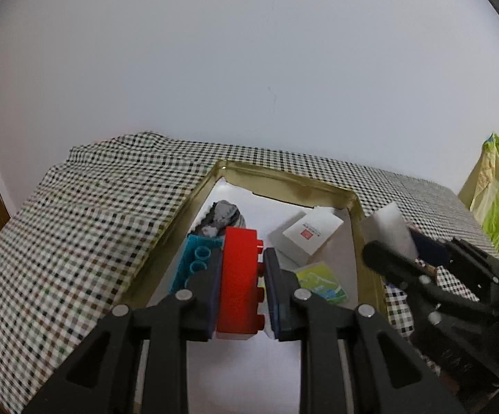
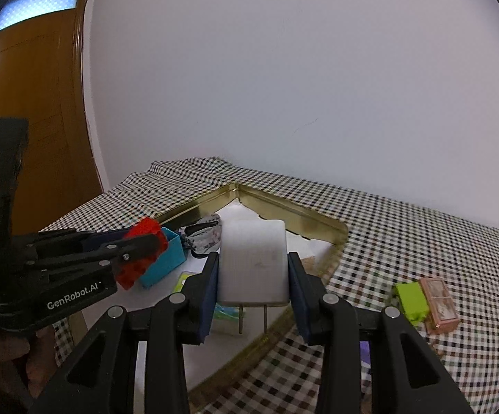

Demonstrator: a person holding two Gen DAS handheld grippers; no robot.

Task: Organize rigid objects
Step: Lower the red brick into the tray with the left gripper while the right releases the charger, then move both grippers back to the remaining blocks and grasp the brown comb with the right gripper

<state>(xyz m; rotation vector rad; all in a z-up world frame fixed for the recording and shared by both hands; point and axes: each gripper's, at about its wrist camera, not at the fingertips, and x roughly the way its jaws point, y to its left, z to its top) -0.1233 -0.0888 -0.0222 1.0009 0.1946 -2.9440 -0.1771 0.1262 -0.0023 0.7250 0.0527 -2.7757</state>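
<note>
Several items already lie in the gold tray (image 1: 356, 227). The left gripper (image 1: 240, 284) clamps a red brick (image 1: 237, 283) over it; the right gripper (image 2: 252, 289) clamps a white charger (image 2: 253, 262) over its near edge. On the cloth to the right, a green block (image 2: 410, 301) and pink case (image 2: 439, 305) remain.

Red brick (image 1: 239, 276), teal block (image 1: 194, 262), white charger (image 2: 253, 264), gold tray (image 1: 366, 276), black-and-white checked cloth (image 1: 77, 241)

A plain pale wall (image 2: 283, 69) fills the background — evenly lit. At the left stands a brown wooden door (image 2: 35, 103) with a frosted pane (image 2: 37, 0) on top, glowing blue.
</note>
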